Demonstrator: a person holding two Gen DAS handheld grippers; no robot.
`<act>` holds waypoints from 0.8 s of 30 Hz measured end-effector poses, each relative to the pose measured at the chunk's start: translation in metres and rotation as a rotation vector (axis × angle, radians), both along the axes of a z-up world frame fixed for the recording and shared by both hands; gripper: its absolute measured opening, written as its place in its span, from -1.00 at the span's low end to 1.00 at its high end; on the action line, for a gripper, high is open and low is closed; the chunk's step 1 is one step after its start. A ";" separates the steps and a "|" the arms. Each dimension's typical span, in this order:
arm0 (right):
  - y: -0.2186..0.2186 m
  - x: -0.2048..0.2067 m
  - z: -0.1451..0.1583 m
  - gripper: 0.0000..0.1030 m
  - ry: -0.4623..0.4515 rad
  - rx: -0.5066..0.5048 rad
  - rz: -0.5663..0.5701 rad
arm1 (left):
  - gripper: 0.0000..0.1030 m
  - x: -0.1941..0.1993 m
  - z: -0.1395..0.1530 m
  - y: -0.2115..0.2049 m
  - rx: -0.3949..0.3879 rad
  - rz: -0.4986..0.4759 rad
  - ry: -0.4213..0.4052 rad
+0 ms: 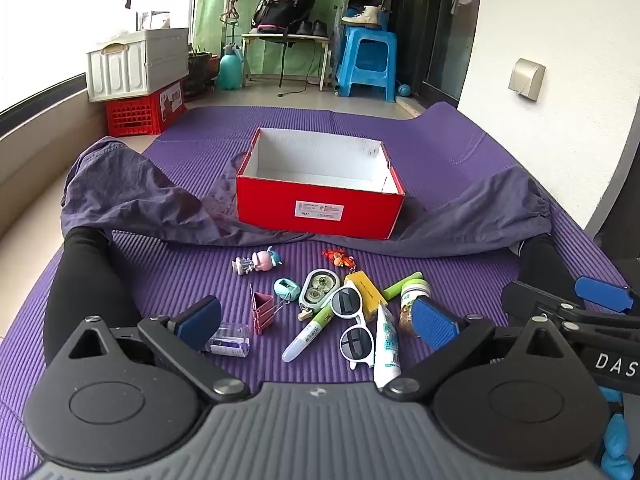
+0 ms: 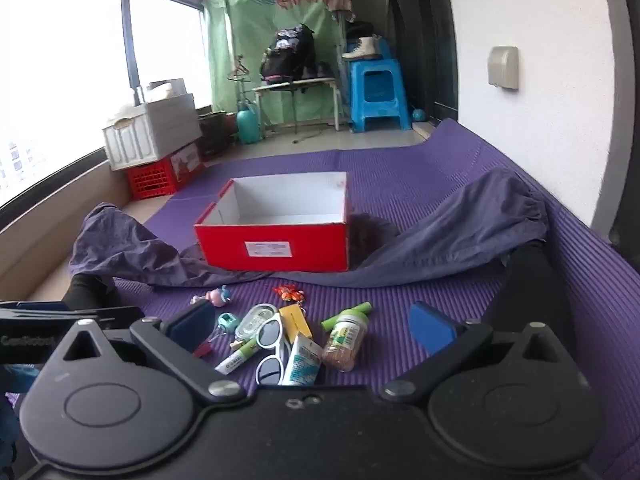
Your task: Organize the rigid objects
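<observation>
An open red box [image 1: 319,208] with a white inside stands on the purple mat [image 1: 460,148]; it also shows in the right wrist view [image 2: 272,246]. In front of it lies a pile of small objects: white sunglasses [image 1: 354,326], a tube [image 1: 387,350], a marker [image 1: 306,334], a small jar [image 1: 412,304], a yellow box [image 1: 366,292], a pink figurine [image 1: 260,262]. My left gripper [image 1: 316,326] is open and empty over the pile. My right gripper [image 2: 312,330] is open and empty above the sunglasses [image 2: 274,346] and the jar [image 2: 346,340].
The person's legs in black and a purple cloth [image 1: 132,196] flank the box. A white crate on a red crate [image 1: 140,92], a blue stool [image 1: 368,64] and a small table stand at the back. A wall rises on the right.
</observation>
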State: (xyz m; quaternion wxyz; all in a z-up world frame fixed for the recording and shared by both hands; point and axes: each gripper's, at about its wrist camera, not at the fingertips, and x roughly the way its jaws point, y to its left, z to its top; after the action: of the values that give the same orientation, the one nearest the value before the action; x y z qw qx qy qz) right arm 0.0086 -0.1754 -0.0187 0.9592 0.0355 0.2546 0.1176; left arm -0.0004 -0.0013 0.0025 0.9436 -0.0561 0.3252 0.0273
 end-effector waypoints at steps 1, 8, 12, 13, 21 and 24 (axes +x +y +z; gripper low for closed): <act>0.001 -0.001 0.001 0.99 -0.009 -0.006 0.001 | 0.98 0.000 0.000 0.000 0.001 0.000 -0.001; -0.002 0.000 0.000 0.99 0.002 0.000 -0.017 | 0.98 -0.001 0.000 0.003 -0.005 0.005 -0.005; -0.002 0.000 0.000 0.99 0.001 -0.001 -0.017 | 0.98 -0.001 0.000 0.004 -0.005 0.004 -0.006; -0.001 0.000 0.000 0.99 0.001 -0.001 -0.018 | 0.98 -0.001 0.001 0.004 -0.005 0.004 -0.006; -0.002 0.000 0.001 0.99 0.000 -0.001 -0.019 | 0.98 0.000 0.001 0.004 -0.004 0.004 -0.008; -0.002 0.000 0.000 0.99 0.000 -0.001 -0.020 | 0.98 0.000 0.001 0.005 -0.006 0.005 -0.009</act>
State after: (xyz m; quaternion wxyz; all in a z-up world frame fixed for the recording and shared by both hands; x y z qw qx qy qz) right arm 0.0087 -0.1775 -0.0183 0.9604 0.0376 0.2542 0.1080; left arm -0.0008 0.0034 0.0034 0.9448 -0.0597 0.3208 0.0282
